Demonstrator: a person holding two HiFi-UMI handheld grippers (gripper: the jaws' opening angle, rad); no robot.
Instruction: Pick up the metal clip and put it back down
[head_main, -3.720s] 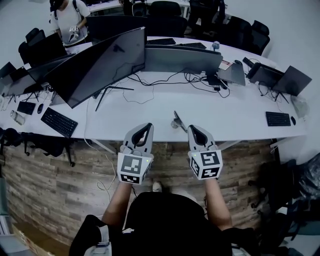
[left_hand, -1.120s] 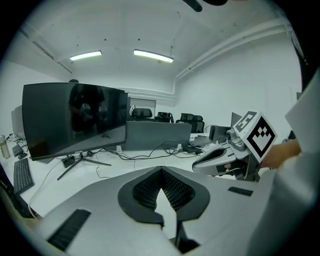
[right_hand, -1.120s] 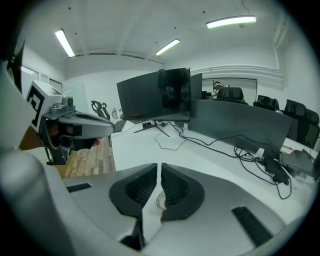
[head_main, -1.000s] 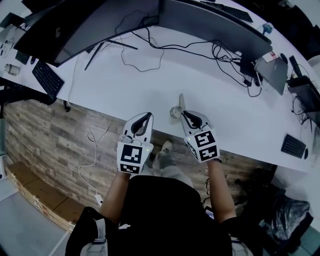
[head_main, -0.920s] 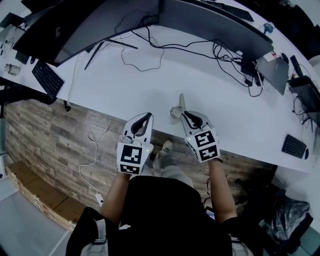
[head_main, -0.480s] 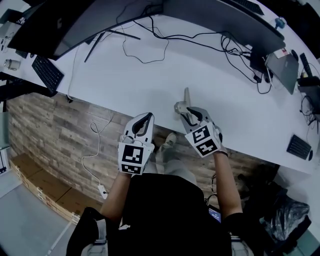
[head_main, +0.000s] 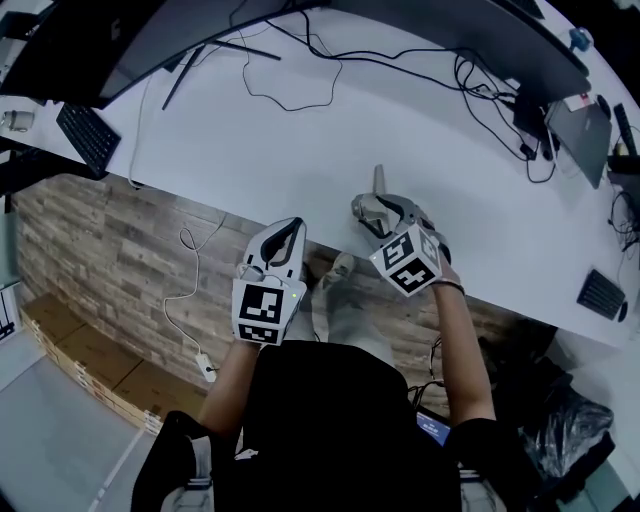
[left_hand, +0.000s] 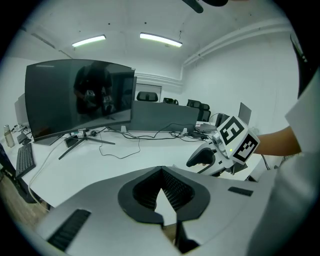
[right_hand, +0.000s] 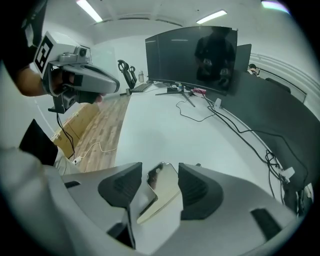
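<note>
The left gripper (left_hand: 161, 172) hangs clenched and empty, short of the table (head_main: 300, 150). Beyond it, the right gripper (right_hand: 159, 175) has just been opening, with the metal clip (right_hand: 164, 192) loose between its jaws, apparently resting near the table's edge. The put-down looks nearly done; next, back away without snagging the clip.

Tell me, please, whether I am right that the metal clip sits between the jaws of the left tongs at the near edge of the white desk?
Not quite: the metal clip sits between the jaws of the right tongs, which have just been opening, at the near edge of the white desk. The right gripper view shows it.
</note>
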